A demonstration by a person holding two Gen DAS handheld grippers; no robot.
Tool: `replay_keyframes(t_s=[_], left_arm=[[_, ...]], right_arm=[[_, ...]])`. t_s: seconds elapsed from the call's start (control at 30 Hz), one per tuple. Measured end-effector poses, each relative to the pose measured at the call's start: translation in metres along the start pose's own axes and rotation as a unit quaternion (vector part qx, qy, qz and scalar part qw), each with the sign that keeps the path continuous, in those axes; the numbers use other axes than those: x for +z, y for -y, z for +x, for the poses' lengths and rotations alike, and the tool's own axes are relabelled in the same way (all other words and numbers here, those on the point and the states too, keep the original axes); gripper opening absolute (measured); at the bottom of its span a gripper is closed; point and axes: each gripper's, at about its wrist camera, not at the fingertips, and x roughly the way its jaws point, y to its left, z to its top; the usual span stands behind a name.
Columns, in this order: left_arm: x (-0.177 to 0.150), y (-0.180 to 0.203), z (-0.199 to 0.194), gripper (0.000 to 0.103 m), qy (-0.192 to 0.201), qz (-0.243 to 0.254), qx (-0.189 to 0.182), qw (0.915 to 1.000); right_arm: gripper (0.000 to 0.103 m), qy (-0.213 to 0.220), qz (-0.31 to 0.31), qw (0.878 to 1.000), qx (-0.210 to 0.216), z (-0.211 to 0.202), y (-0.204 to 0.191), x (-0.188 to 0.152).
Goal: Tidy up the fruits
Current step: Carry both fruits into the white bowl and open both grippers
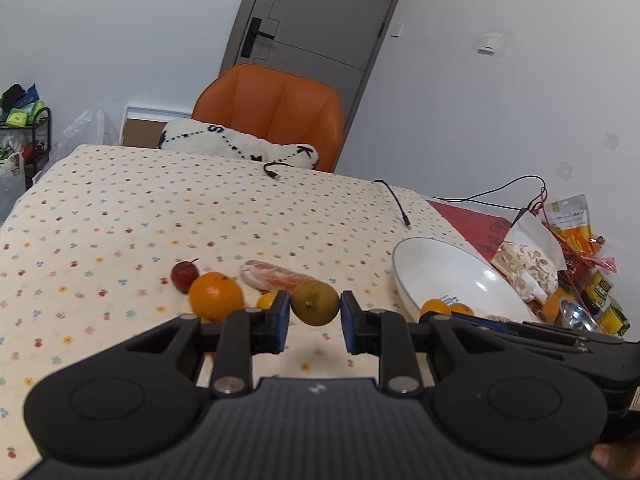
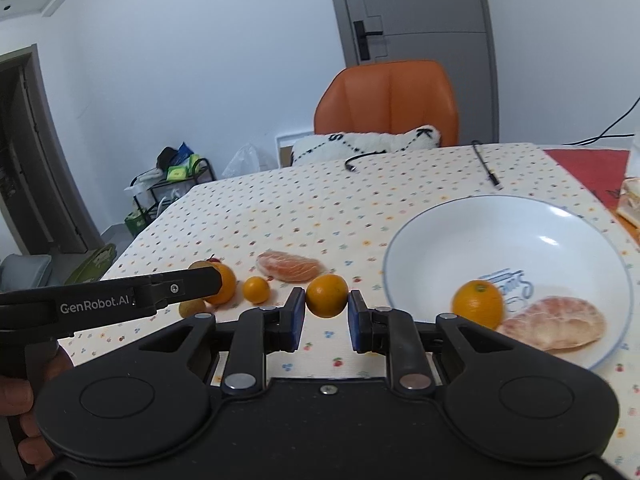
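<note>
My left gripper is shut on a brown-green pear, held just above the dotted tablecloth. Left of it lie a large orange, a red fruit, a small orange and a peeled pomelo segment. My right gripper is shut on a small orange, left of the white bowl. The bowl holds another small orange and a peeled pomelo piece. In the right wrist view the left gripper's arm crosses in from the left.
An orange chair with a white cushion stands at the table's far edge. Black cables lie near the back. Snack bags and cans crowd the right side beyond the bowl. A red mat lies at the back right.
</note>
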Motion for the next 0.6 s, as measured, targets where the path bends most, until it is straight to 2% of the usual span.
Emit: replay_keyframes(t_s=[0.6], left_arm=[[0.0, 0.049, 0.02, 0.025, -0.006, 0.03, -0.044, 0.9986]], right_arm=[[0.021, 0.029, 0.03, 0.998, -0.054, -0.035, 0.047, -0.002]])
